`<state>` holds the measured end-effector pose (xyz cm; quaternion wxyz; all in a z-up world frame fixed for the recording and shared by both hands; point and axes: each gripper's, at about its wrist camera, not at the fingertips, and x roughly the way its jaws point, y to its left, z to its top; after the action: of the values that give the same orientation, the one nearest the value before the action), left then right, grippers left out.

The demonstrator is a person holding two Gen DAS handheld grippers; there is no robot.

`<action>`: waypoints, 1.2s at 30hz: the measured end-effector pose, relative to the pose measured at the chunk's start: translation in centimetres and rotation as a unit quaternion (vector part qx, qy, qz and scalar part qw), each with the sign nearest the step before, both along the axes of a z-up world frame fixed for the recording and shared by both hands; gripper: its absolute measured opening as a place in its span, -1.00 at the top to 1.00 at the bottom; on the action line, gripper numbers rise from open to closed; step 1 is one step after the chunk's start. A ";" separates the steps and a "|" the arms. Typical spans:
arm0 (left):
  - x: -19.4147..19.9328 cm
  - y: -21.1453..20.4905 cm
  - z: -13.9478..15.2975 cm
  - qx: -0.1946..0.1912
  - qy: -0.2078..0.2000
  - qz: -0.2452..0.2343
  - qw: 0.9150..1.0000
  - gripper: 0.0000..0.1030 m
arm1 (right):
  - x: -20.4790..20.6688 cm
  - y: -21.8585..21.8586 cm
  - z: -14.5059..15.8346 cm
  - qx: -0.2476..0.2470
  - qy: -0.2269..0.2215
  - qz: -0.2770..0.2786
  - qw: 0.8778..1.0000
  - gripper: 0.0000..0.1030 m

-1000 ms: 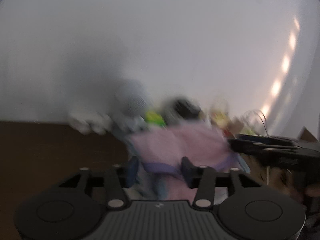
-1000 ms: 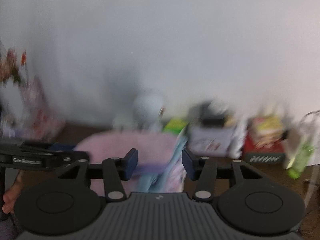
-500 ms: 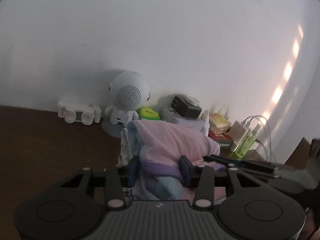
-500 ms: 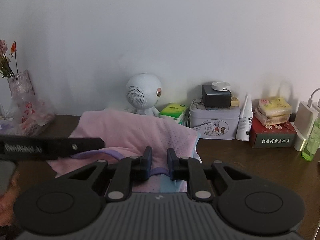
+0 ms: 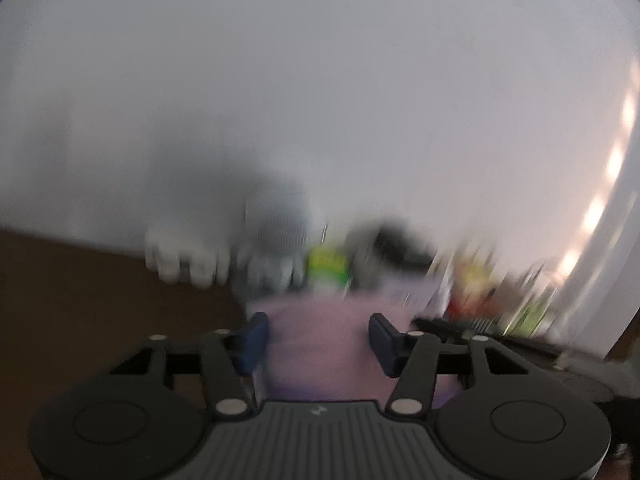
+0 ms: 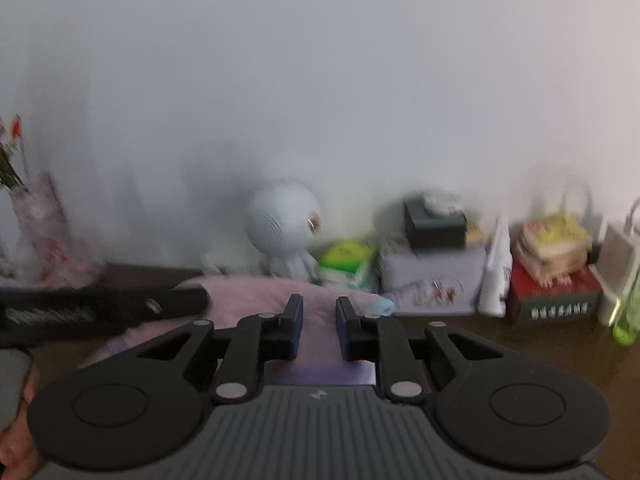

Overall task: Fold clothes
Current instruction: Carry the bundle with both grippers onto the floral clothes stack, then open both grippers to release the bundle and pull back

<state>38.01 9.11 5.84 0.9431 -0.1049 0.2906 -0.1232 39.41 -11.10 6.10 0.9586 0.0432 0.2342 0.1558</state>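
A pink garment [image 5: 320, 364] with a purple edge lies bunched on the brown table [image 5: 80, 300]. My left gripper [image 5: 318, 322] straddles it from the near side. Its jaws are opening, and the cloth sits in the wide gap without being clearly squeezed. In the right wrist view the same garment [image 6: 248, 292] spreads out to the left, with a light blue bit [image 6: 380, 306] at its right end. My right gripper [image 6: 319, 308] stands narrow, its pads closed on a fold of the pink cloth. Both views are blurred by motion.
Along the white wall stand a round white speaker figure [image 6: 284, 228], a green tissue pack [image 6: 346, 256], a tin box [image 6: 432, 280], a red box [image 6: 556, 296], a green bottle [image 6: 626, 320] and a flower vase [image 6: 36, 232]. A hand [image 6: 16, 440] shows at the bottom left.
Both grippers have sunk toward the table with the garment. The right jaws went from wide to narrow on the cloth. The left jaws stand a little wider than half a second ago.
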 end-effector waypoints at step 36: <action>-2.8 1.3 2.0 0.012 -0.039 -0.049 0.998 -0.34 | -3.7 -1.8 0.6 0.048 -0.034 -0.011 0.998 0.67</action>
<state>35.19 10.38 7.82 0.9479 -0.0741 0.2594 -0.1696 35.67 -12.94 6.65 0.9645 0.0859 0.1937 0.1578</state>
